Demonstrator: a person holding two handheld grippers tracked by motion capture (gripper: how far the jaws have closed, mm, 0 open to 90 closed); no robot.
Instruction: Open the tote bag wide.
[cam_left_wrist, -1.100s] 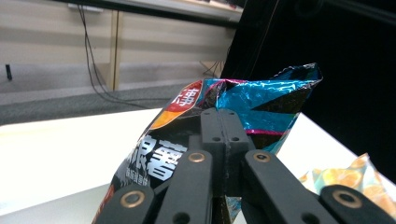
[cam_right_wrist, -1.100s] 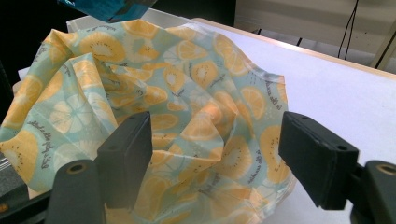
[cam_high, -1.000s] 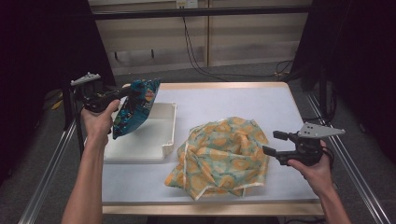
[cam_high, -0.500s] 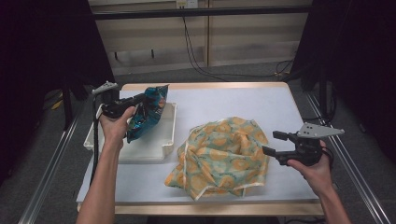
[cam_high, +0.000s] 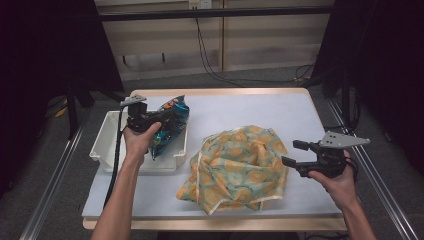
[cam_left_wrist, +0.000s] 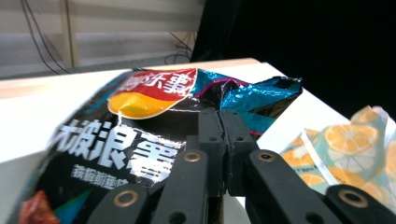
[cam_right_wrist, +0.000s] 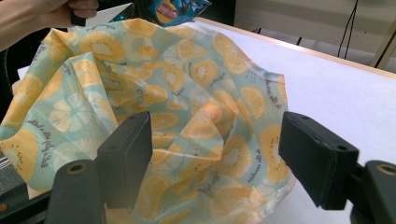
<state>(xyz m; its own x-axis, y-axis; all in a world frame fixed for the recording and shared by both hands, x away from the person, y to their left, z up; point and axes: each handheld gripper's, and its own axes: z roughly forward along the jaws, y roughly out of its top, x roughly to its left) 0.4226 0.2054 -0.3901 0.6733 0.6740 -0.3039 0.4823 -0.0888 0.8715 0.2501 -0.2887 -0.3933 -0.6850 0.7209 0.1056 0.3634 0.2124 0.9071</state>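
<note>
— What does the left gripper (cam_high: 159, 121) hold?

— Its jaws are clamped on a crinkled blue-and-black foil snack bag (cam_high: 169, 125), which hangs over the white plastic bin (cam_high: 106, 145).

— And the right gripper (cam_high: 297, 154)?

— Jaws spread wide, gripping nothing. The rumpled fruit-print cloth (cam_high: 237, 167) lies on the worktop (cam_high: 260, 110) just ahead of them.

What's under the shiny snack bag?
The white tray is under the snack bag, which the left gripper holds pinched over it. The bag covers part of the tray's floor, so that part stays unseen.
</note>
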